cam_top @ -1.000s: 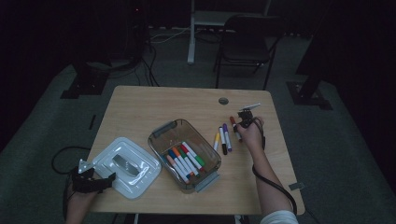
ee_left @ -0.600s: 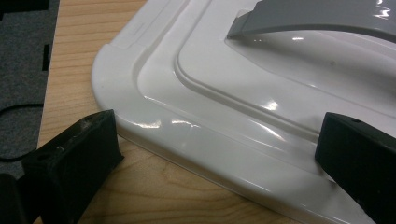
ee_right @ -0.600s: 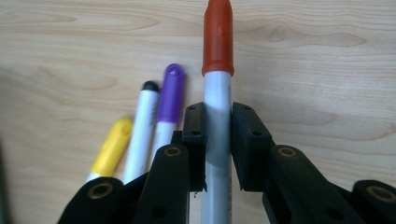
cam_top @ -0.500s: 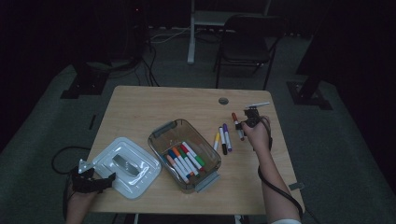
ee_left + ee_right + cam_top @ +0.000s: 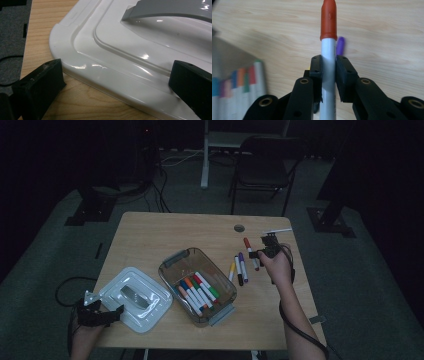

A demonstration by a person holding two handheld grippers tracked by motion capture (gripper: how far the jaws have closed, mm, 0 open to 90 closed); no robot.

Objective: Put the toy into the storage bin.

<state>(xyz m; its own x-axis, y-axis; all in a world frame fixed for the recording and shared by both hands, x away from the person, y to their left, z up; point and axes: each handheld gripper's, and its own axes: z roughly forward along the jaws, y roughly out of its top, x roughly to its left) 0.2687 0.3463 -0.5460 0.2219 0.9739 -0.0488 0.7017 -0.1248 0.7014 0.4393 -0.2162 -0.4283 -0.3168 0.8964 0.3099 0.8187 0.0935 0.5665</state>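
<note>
My right gripper [image 5: 328, 61] is shut on a white marker with a red cap [image 5: 328, 17], which points away from me above the table. A purple marker [image 5: 340, 45] lies on the wood below it. In the high view the right gripper [image 5: 261, 253] hangs over the loose markers at the table's right, with the red-capped marker [image 5: 249, 248] in it. My left gripper [image 5: 107, 312] rests at the front left, open. Its jaws straddle a corner of the white lid [image 5: 105, 52]. A clear bin [image 5: 220, 307] at mid-table holds several markers.
Yellow [image 5: 231, 269], black-capped [image 5: 238, 272] and purple [image 5: 243, 265] markers lie loose between the bin and the right hand. A cable hole [image 5: 239, 228] sits near the far edge. A chair [image 5: 262, 165] stands beyond the table [image 5: 165, 235].
My right gripper has lifted a little off the table with the red-capped marker in it. The left gripper and the lid have stayed put.
</note>
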